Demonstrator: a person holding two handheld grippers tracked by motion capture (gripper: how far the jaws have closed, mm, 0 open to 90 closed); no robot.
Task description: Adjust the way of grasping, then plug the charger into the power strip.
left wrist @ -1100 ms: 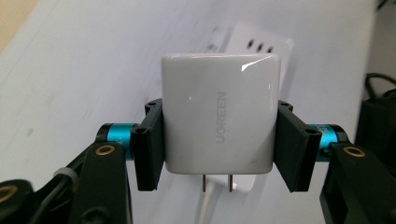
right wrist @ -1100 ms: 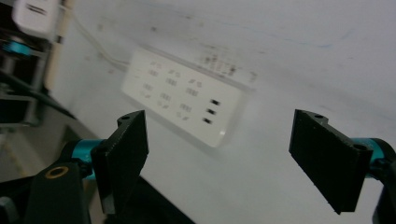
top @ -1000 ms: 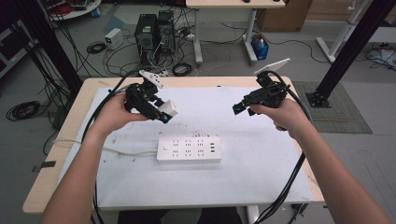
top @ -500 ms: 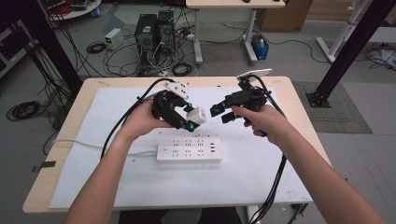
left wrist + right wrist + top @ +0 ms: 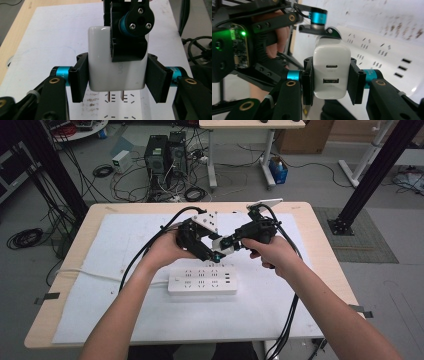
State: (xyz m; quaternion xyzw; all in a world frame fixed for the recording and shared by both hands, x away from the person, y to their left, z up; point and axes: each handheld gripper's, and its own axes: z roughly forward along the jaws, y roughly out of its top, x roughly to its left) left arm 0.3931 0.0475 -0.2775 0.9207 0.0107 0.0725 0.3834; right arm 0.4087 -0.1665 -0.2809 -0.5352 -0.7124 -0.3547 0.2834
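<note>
Holding a white charger (image 5: 223, 246) in mid-air above the table (image 5: 320, 255), the person has brought both tools together over the white mat (image 5: 125, 285), just behind the power strip (image 5: 202, 280). From the high view the left gripper (image 5: 214, 254) and the right gripper (image 5: 226, 241) meet at the charger, a hand behind each. In the left gripper view the charger (image 5: 100, 67) sits between that tool's two black jaws, which press on its flat sides, its two metal prongs (image 5: 115, 96) pointing down toward the slots of the strip (image 5: 117, 107) below; the other gripper crosses in front of its upper part. In the right gripper view the charger (image 5: 332, 72) shows its port end, and that tool's jaws stand against both of its sides as well, so I'd say both tools are clamped on it at once, though how firmly each one grips I cannot tell. As for progress, I judge this as a handover or a re-gripping in mid-air: the charger is lifted and its prongs face the strip, but they are clear of the sockets and nothing is plugged in. What seems left is for one tool to let go, then lining the prongs up with a socket and pushing down.
</note>
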